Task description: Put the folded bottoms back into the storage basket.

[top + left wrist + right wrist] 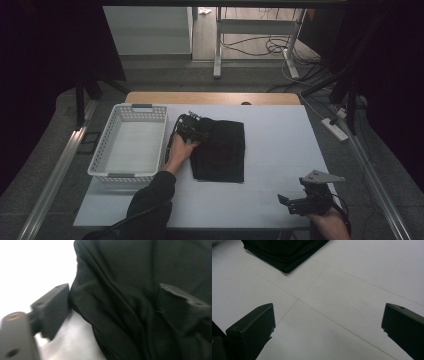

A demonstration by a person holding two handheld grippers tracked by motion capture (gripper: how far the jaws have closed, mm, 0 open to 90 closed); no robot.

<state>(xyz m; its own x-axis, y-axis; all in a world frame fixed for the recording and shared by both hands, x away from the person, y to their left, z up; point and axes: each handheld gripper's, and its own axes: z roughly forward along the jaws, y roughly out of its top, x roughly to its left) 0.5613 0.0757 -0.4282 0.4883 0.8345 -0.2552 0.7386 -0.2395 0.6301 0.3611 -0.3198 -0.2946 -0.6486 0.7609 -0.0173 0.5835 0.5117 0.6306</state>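
A folded black cloth (222,150) lies flat in the middle of the white table (280,145). My left gripper (192,127) is at its far left corner, held by a hand that reaches in from below. In the left gripper view a bunched fold of the cloth (125,270) sits between the jaws of the left gripper (113,290); one jaw touches the cloth's edge and the other rests on top of it, still wide apart. My right gripper (286,204) hovers open near the table's front right, nothing between its jaws (328,307). The cloth's near corner (284,252) lies ahead of it.
A white slotted basket (102,150) with nothing visible in it stands left of the cloth, close to the left hand. Bare table surface (337,290) spreads in front of the right gripper. Beyond the table's far wooden edge (212,97) are desk legs and cables on the floor.
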